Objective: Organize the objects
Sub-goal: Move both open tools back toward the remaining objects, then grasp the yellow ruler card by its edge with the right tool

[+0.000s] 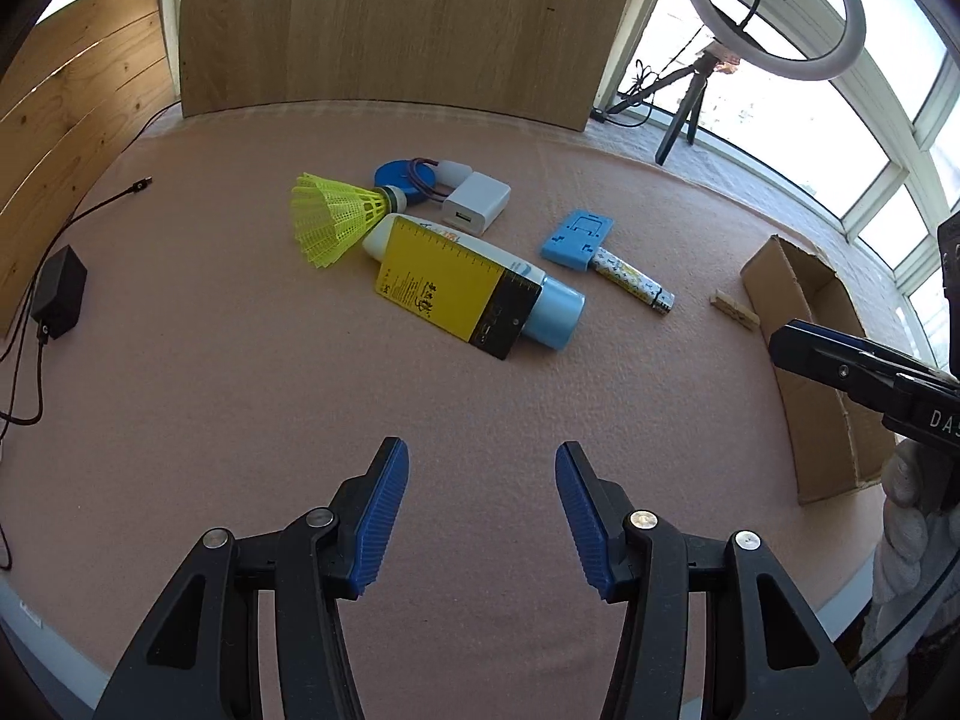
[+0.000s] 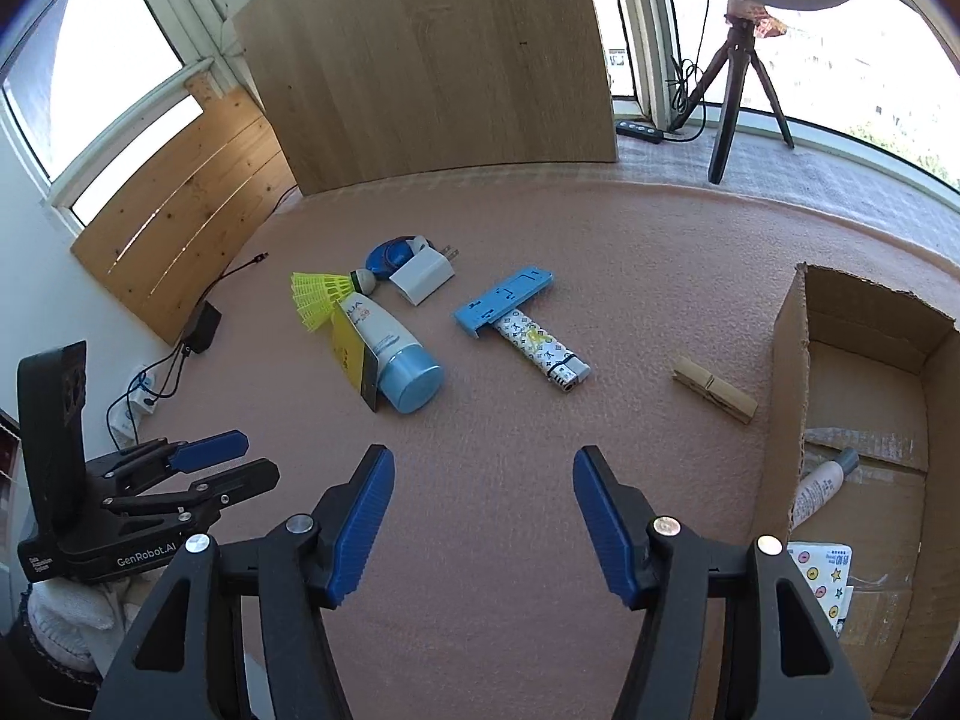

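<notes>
A cluster of objects lies mid-table on the pink mat: a yellow shuttlecock, a white bottle with a blue cap under a yellow ruler card, a white charger, a blue round reel, a blue phone stand and a patterned lighter. A wooden clothespin lies near the cardboard box. My left gripper and right gripper hover open and empty above bare mat, short of the cluster.
The box at the right holds a small bottle and a sticker sheet. A black adapter with cables sits at the left. A wooden board stands behind, and a ring light tripod by the window.
</notes>
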Tool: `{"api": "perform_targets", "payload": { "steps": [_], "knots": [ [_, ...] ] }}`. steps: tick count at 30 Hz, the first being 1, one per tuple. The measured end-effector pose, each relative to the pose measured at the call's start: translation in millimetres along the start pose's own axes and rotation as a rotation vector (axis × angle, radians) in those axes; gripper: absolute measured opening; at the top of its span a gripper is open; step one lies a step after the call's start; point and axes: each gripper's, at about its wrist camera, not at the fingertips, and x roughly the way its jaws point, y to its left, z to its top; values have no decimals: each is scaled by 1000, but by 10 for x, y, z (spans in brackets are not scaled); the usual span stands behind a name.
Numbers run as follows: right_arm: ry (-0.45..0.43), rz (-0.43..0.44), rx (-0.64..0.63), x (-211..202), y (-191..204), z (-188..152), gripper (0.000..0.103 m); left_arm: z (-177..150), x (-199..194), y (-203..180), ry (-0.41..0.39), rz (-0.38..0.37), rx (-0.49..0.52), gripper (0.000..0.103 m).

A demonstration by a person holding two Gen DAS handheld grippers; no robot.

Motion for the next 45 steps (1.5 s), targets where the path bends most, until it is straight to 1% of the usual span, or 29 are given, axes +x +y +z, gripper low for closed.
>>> {"api": "perform_targets", "payload": {
  "steps": [4, 8, 11, 13, 17, 22, 27, 29, 31, 33, 35, 37, 45],
  "knots": [
    [30, 29, -89, 282, 300, 132, 42, -107, -46, 234, 10, 19, -37, 55],
    [62, 47, -147, 576, 537, 239, 40, -184, -97, 415, 11, 30, -68, 55],
    [80, 54, -178, 774, 660, 292, 37, -223, -136, 513, 12, 38, -86, 55],
    [95, 52, -190, 882, 702, 325, 34, -251, -147, 567, 15, 44, -97, 55],
    [116, 42, -208, 1057, 757, 389, 32, -303, -168, 688, 21, 54, -124, 55],
    [129, 26, -223, 1194, 776, 450, 31, -319, -157, 796, 25, 63, -148, 55],
    [141, 19, -249, 1254, 839, 459, 31, -316, -133, 812, 32, 60, -148, 55],
    [144, 27, -252, 1253, 874, 455, 27, -310, -119, 807, 35, 57, -148, 55],
    [160, 27, -264, 1278, 918, 443, 19, -301, -105, 809, 38, 54, -150, 55],
    [176, 25, -277, 1316, 959, 428, 16, -289, -95, 809, 40, 51, -153, 55],
    [179, 5, -291, 1350, 1003, 415, 15, -277, -87, 811, 41, 50, -154, 55],
    [177, -12, -312, 1381, 1046, 421, 12, -277, -85, 808, 42, 49, -153, 55],
    [187, -40, -394, 1500, 1243, 391, 6, -301, -72, 832, 45, 53, -163, 55]
  ]
}}
